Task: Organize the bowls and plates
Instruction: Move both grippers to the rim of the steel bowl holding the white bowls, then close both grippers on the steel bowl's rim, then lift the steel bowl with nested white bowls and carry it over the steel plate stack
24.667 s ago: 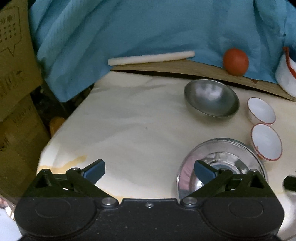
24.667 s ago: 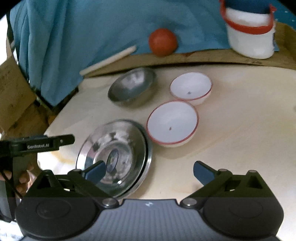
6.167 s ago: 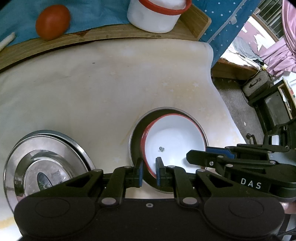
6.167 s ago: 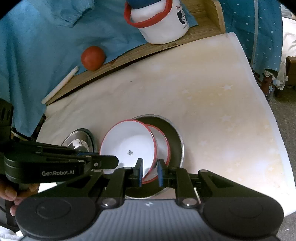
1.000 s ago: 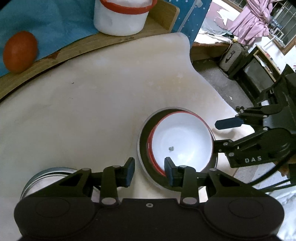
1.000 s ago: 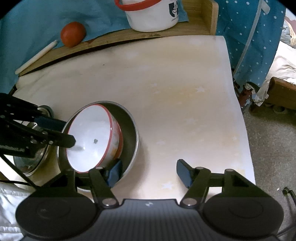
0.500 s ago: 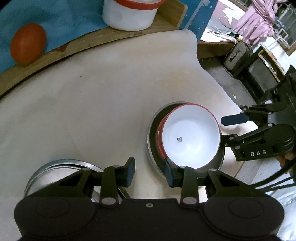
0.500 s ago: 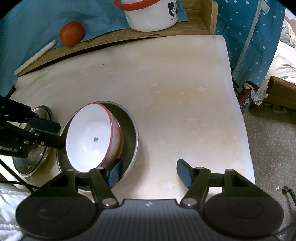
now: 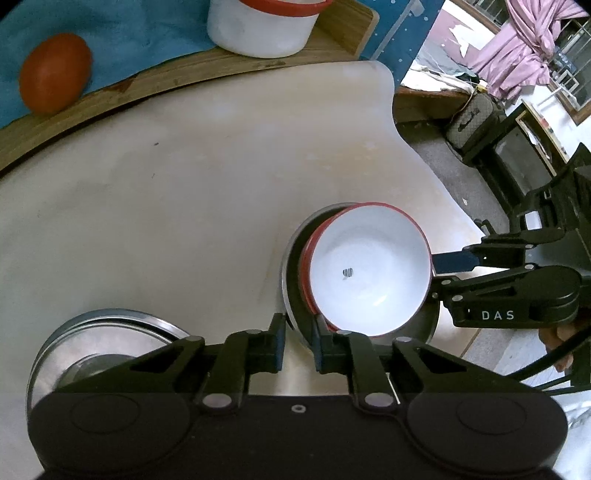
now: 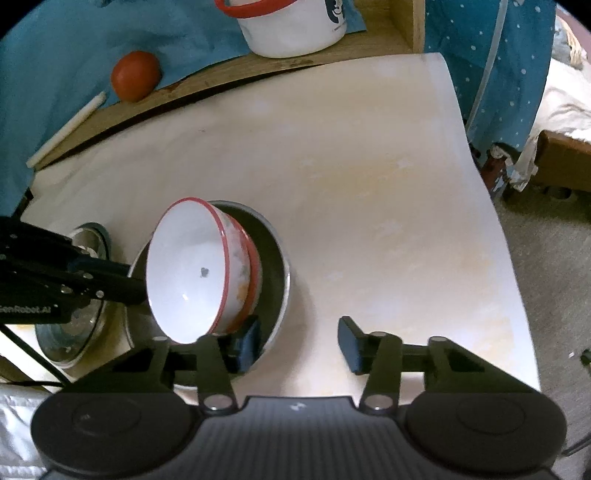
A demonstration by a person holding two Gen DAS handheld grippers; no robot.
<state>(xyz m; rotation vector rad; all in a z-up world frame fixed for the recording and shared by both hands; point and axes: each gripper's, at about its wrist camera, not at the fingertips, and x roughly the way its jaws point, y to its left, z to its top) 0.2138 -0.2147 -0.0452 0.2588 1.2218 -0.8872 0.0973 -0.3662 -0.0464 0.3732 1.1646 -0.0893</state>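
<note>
A steel bowl stands on the cream table cover with two nested red-rimmed white bowls leaning inside it. My left gripper is closing, its pads pinching the steel bowl's near rim. In the right wrist view the white bowls tilt left in the steel bowl. My right gripper is closing too. One of its fingers is inside the bowl and the other outside, with a wide gap still around the rim. A stack of steel plates lies to the left.
A tomato and a white bucket with a red rim sit on the wooden board at the back, against blue cloth. A white stick lies on that board. The table's right edge drops to the floor.
Both pairs of jaws have narrowed: the left onto the steel bowl's rim, the right partway around it. The white bowls lean a little more. Neither hand has shifted.
</note>
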